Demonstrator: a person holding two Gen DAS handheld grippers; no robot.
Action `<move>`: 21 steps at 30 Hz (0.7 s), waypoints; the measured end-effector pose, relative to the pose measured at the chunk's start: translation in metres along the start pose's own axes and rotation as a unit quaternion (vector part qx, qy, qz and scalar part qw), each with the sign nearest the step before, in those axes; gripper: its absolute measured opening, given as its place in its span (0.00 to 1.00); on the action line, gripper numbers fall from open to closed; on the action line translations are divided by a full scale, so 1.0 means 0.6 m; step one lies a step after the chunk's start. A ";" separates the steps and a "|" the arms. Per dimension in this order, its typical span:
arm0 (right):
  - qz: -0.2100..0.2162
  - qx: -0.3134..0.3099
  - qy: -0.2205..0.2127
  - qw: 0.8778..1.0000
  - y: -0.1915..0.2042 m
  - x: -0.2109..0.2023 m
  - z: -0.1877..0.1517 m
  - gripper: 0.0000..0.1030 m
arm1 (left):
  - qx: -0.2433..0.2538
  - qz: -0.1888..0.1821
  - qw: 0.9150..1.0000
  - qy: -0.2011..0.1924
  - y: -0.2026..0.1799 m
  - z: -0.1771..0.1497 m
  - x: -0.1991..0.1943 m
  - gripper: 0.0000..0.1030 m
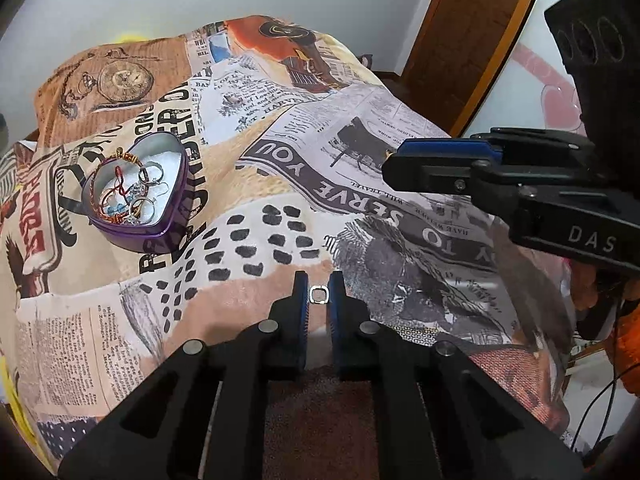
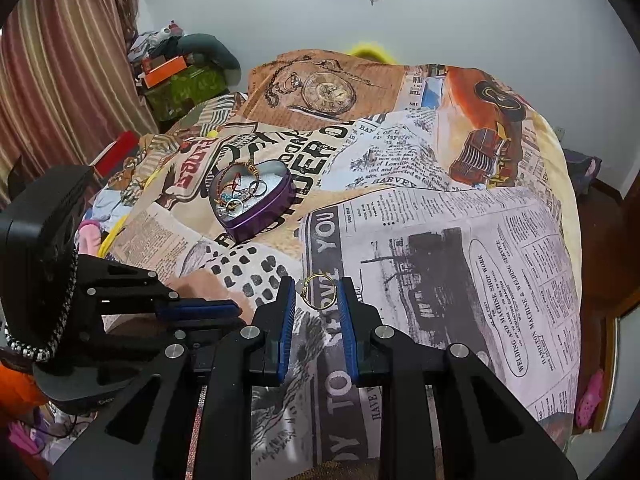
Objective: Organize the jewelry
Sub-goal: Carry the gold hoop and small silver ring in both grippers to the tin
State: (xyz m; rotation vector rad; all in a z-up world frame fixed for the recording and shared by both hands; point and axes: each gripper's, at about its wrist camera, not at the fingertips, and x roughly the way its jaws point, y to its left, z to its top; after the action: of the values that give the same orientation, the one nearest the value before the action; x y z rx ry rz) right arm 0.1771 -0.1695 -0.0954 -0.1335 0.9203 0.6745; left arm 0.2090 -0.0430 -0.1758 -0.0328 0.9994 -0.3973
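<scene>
Glossy metal heart tin, printed cloth bedspread

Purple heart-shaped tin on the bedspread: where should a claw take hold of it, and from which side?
Grip the purple heart-shaped metal tin across its upright side wall, one finger inside the rim and one outside, coming down from above. It sits open and lidless, too broad to span, and the wall near the point is clear of the rings and bracelets piled inside.

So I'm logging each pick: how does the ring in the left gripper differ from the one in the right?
The silver ring in the left gripper looks small and squarish; the gold ring in the right gripper is a wider round band. The silver one is plain, while the gold one carries a small setting on its left side. Both are pinched between blue pads above the printed bedspread.
</scene>
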 end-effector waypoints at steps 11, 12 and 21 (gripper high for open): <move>0.024 -0.008 -0.015 1.000 0.034 0.023 0.039 0.19 | -0.038 0.034 0.998 -0.033 0.072 0.010 -0.039 0.08; 0.028 -0.010 -0.016 0.999 0.040 0.028 0.044 0.19 | -0.043 0.038 0.998 -0.039 0.085 0.014 -0.044 0.08; 0.053 -0.022 -0.012 0.998 0.079 0.088 0.097 0.19 | -0.064 0.072 0.993 -0.073 0.166 0.045 -0.066 0.08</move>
State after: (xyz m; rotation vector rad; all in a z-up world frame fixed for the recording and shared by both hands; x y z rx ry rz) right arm 0.2115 -0.0840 -0.0922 -0.1156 0.8953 0.7929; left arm 0.2432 0.0585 -0.1494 -0.1030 0.8761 -0.1962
